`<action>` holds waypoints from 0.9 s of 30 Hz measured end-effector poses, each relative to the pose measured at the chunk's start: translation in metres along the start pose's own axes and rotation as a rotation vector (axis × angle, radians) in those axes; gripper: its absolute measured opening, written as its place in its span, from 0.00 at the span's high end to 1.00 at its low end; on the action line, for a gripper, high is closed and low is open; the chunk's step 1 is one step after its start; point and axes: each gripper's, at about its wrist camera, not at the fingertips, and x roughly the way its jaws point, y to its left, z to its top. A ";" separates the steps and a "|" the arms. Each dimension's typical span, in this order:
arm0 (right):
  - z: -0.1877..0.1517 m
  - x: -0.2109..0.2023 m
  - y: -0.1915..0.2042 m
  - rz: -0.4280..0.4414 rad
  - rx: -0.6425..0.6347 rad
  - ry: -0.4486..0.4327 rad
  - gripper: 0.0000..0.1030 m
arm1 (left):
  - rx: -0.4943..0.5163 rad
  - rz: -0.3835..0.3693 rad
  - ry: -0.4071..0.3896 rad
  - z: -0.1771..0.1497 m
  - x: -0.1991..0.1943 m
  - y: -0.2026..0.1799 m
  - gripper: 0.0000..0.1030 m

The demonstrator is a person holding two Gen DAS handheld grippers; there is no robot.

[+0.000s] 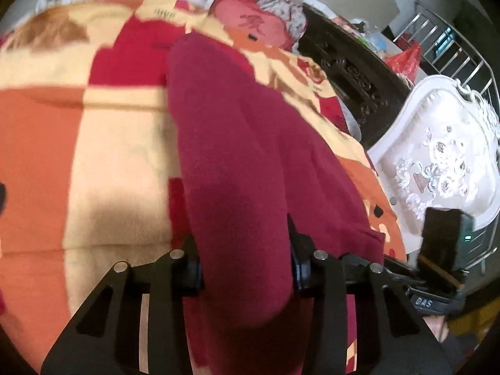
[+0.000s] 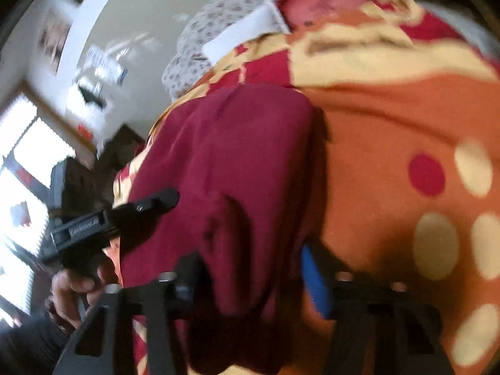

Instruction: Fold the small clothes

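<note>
One maroon garment (image 1: 237,162) in play, lying on the patterned blanket (image 1: 62,143) on the bed. I have left tongs (image 1: 245,268) and right tongs (image 2: 250,281) each clenched on its near edge. Fold looks partway; final folds left.
</note>
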 end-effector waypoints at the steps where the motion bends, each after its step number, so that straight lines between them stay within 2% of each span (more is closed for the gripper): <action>1: 0.000 -0.005 0.006 0.000 -0.010 -0.001 0.62 | -0.003 -0.011 -0.015 0.000 -0.006 -0.002 0.64; 6: 0.001 -0.019 0.041 0.103 -0.004 -0.040 0.62 | -0.034 -0.062 -0.078 0.008 -0.052 0.018 0.64; 11: 0.009 0.008 0.094 0.169 -0.030 -0.059 0.62 | -0.024 -0.009 -0.128 0.015 -0.097 0.056 0.64; 13: 0.008 0.029 0.102 0.170 -0.027 -0.054 0.62 | -0.049 0.004 -0.110 0.015 -0.093 0.079 0.63; 15: 0.002 0.051 0.098 0.146 -0.003 -0.051 0.62 | -0.023 0.031 -0.094 0.012 -0.074 0.098 0.62; 16: -0.002 0.061 0.093 0.120 0.012 -0.038 0.62 | -0.033 0.042 -0.057 0.010 -0.057 0.110 0.62; 17: -0.006 0.072 0.088 0.087 0.024 -0.021 0.62 | -0.045 0.060 -0.024 0.007 -0.043 0.118 0.56; 20: -0.014 0.072 0.086 0.076 0.021 -0.045 0.58 | -0.056 0.030 -0.084 -0.003 -0.043 0.125 0.47; 22: -0.016 0.073 0.083 0.050 0.021 -0.040 0.41 | -0.039 0.040 -0.106 -0.009 -0.041 0.125 0.40; 23: -0.019 0.075 0.078 0.040 0.032 -0.040 0.37 | -0.032 0.043 -0.121 -0.012 -0.039 0.126 0.37; 27: -0.020 0.079 0.080 0.022 0.013 -0.045 0.34 | -0.068 -0.005 -0.152 -0.018 -0.038 0.136 0.37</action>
